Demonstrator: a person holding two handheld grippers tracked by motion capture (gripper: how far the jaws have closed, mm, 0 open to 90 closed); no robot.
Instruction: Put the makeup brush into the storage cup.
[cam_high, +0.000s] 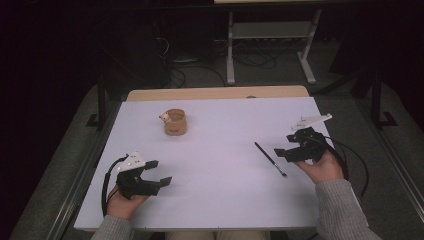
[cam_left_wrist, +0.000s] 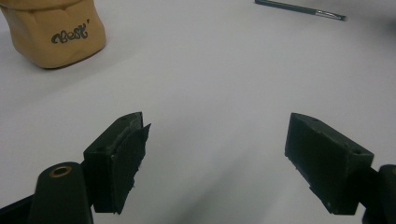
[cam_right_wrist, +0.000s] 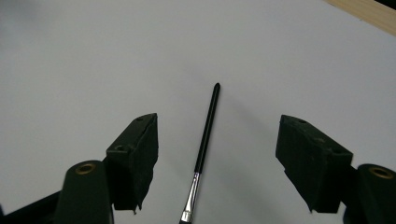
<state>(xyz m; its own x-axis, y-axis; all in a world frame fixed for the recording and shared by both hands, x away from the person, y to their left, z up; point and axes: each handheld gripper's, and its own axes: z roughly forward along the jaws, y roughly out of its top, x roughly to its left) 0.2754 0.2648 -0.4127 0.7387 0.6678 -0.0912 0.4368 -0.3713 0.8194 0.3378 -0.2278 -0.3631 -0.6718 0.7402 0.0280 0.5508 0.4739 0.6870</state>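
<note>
A thin black paintbrush with a silver ferrule lies flat on the white table, right of centre. My right gripper hovers just right of it, open. In the right gripper view the paintbrush lies on the table below the gap of the right gripper, touched by neither jaw. A tan cup stands upright at the back left. My left gripper rests near the front left, open and holding nothing. The left gripper view shows the left gripper wide apart, the cup at top left and the paintbrush far off.
A strip of bare wood runs along the table's far edge. Beyond it, a desk frame and cables lie on the dark floor. Black cables trail from both grippers.
</note>
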